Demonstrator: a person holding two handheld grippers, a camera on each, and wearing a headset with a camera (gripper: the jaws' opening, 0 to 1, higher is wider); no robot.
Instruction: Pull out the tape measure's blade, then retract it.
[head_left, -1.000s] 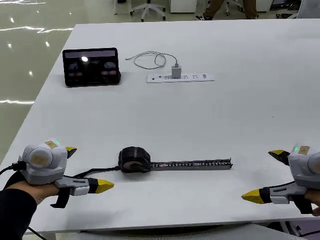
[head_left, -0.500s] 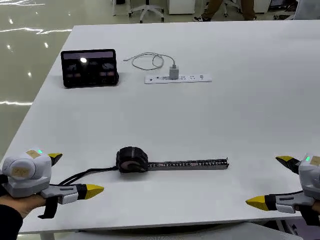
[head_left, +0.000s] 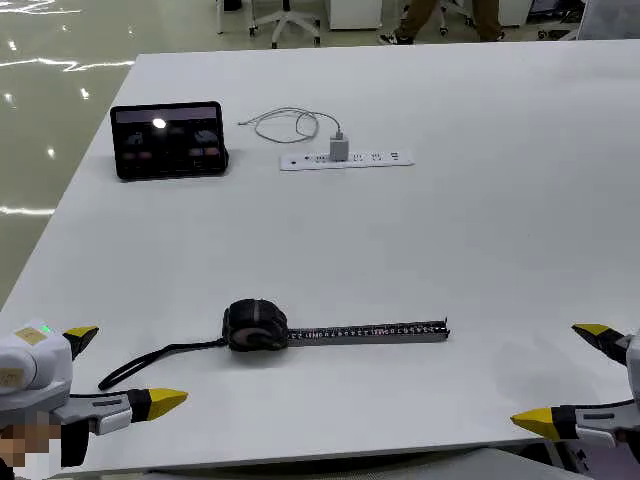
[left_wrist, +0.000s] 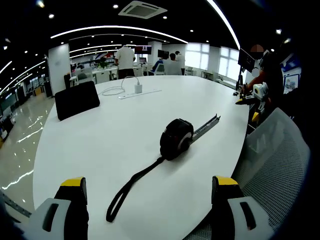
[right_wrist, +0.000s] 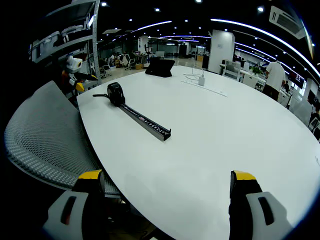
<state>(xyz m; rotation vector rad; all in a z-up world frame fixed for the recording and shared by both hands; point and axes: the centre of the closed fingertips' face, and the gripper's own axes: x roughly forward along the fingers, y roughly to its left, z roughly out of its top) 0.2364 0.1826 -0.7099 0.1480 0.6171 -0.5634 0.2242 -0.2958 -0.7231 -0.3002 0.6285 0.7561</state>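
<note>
Black tape measure (head_left: 255, 325) on table (head_left: 450, 220) — blade (head_left: 370, 332) out, untouched.

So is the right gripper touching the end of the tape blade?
Apart. In the head view, bare table lies between the right gripper and the blade; its jaws are open.

counter (head_left: 480, 220): white | near edge: tape measure (head_left: 254, 325), blade (head_left: 370, 331) drawn out flat rightward, strap (head_left: 150, 358) trailing left | far side: tablet (head_left: 167, 139) propped upright; power strip (head_left: 345, 159) with charger (head_left: 339, 149), looped cable (head_left: 280, 124)
</note>
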